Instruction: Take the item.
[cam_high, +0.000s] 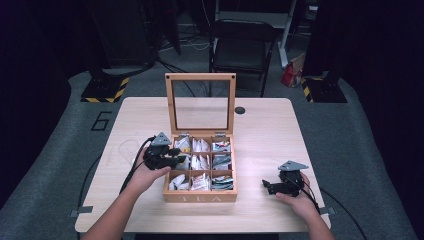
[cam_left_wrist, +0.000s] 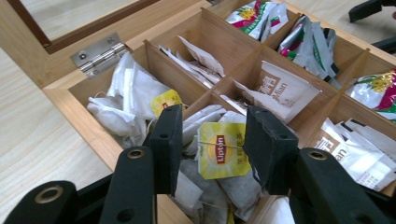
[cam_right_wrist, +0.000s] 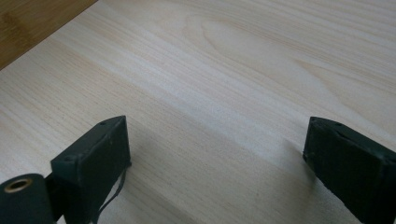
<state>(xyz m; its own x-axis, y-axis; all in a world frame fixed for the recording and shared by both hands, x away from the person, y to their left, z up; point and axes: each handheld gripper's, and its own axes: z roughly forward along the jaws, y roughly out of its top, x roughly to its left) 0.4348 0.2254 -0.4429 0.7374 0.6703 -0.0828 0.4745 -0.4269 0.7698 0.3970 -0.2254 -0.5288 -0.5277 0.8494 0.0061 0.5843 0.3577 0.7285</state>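
A wooden tea box (cam_high: 200, 197) stands open at the table's middle, its glass lid (cam_high: 200, 76) upright. Its compartments hold tea bags and sachets. My left gripper (cam_high: 177, 156) hangs over the box's left column. In the left gripper view it (cam_left_wrist: 212, 116) is open over a compartment of white tea bags. A yellow Lipton tag (cam_left_wrist: 220, 149) lies between the jaws, close to the right one. My right gripper (cam_high: 267, 186) rests low over bare table right of the box. In the right gripper view it (cam_right_wrist: 215, 135) is open wide with nothing between its jaws.
The light wooden table (cam_high: 270, 130) has bare room left and right of the box. A small dark round spot (cam_high: 240, 110) sits near the far edge. A black chair (cam_high: 240, 45) stands behind the table. White sachets (cam_left_wrist: 285, 91) and colourful packets (cam_left_wrist: 254, 14) occupy neighbouring compartments.
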